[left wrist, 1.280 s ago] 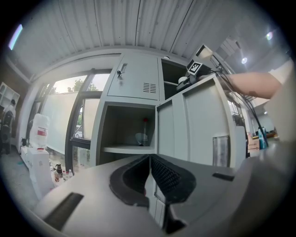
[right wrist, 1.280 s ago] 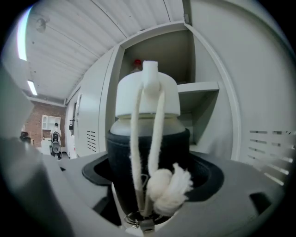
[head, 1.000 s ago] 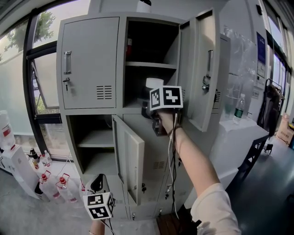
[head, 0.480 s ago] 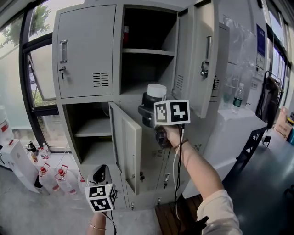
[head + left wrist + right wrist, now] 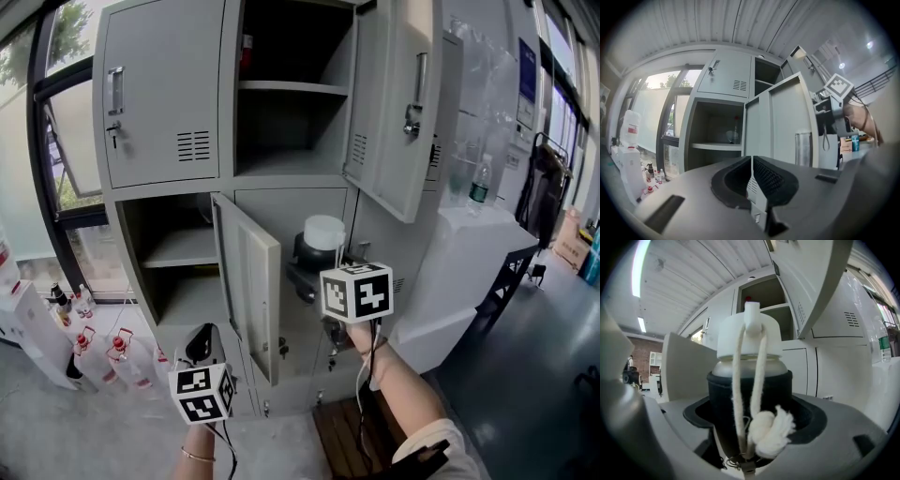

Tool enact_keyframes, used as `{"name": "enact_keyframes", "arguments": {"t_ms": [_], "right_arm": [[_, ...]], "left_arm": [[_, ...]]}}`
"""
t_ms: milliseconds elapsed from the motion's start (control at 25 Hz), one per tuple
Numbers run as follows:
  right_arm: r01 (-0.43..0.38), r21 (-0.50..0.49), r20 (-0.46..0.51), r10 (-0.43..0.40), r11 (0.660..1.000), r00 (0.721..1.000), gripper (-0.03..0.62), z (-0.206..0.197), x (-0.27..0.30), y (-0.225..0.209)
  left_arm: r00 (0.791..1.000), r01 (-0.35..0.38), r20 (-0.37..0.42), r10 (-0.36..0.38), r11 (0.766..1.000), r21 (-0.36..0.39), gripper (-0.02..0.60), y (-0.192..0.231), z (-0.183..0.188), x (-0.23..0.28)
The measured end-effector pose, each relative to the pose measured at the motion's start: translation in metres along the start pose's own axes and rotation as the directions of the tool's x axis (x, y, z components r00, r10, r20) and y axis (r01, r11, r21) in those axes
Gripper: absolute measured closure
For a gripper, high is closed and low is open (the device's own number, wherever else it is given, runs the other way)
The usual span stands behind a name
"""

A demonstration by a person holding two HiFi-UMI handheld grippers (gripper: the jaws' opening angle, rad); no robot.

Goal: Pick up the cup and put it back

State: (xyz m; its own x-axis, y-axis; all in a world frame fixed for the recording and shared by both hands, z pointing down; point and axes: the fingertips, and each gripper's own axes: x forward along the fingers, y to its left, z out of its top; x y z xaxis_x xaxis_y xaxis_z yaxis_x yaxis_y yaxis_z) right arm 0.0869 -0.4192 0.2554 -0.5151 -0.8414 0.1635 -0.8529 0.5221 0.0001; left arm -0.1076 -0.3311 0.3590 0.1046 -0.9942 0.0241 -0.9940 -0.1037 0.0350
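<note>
— What sits closest?
— The left claw [image 5: 751, 183], held low; its jaws are pressed together with nothing between them.
— And the other one?
— The right claw [image 5: 749, 427] is raised in front of the grey locker [image 5: 164, 103]; its jaws are clamped on the black sleeve of the cup [image 5: 749, 362], held upright in the air; a white lid [image 5: 324, 230] tops it, and a white cord [image 5: 738, 380] hangs from the lid to a knot [image 5: 771, 430] by the jaws.
— Where against the locker?
— Before its lower middle, just right of the open lower door [image 5: 248, 281] and below the open upper compartment [image 5: 291, 131]; the upper door [image 5: 398, 103] swings out to the right.
— Farther off?
— A water bottle [image 5: 479, 183] stands on a white bench [image 5: 469, 244] at the right; small red-capped bottles [image 5: 117, 352] sit on the floor at the left.
</note>
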Motion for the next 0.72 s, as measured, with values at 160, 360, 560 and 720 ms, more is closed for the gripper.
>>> {"name": "enact_keyframes", "arguments": {"t_ms": [160, 360, 560, 720], "right_arm": [[0.021, 0.003, -0.023, -0.021, 1.0, 1.0, 0.18, -0.035, -0.013, 0.001], [0.057, 0.064, -0.043, -0.055, 0.996, 0.998, 0.18, -0.075, -0.024, -0.006], [0.096, 0.127, -0.065, -0.088, 0.987, 0.994, 0.18, -0.119, -0.032, -0.006], [0.104, 0.147, -0.092, -0.091, 0.984, 0.992, 0.18, -0.14, -0.036, -0.009]], "left_arm": [[1.0, -0.002, 0.002, 0.002, 1.0, -0.001, 0.565, -0.002, -0.001, -0.001], [1.0, -0.01, 0.008, 0.01, 1.0, -0.004, 0.565, -0.005, -0.001, 0.0], [1.0, -0.017, 0.008, 0.017, 1.0, -0.004, 0.565, -0.01, -0.003, 0.002], [1.0, -0.021, -0.003, 0.021, 1.0, -0.011, 0.565, -0.015, -0.007, 0.002]]}}
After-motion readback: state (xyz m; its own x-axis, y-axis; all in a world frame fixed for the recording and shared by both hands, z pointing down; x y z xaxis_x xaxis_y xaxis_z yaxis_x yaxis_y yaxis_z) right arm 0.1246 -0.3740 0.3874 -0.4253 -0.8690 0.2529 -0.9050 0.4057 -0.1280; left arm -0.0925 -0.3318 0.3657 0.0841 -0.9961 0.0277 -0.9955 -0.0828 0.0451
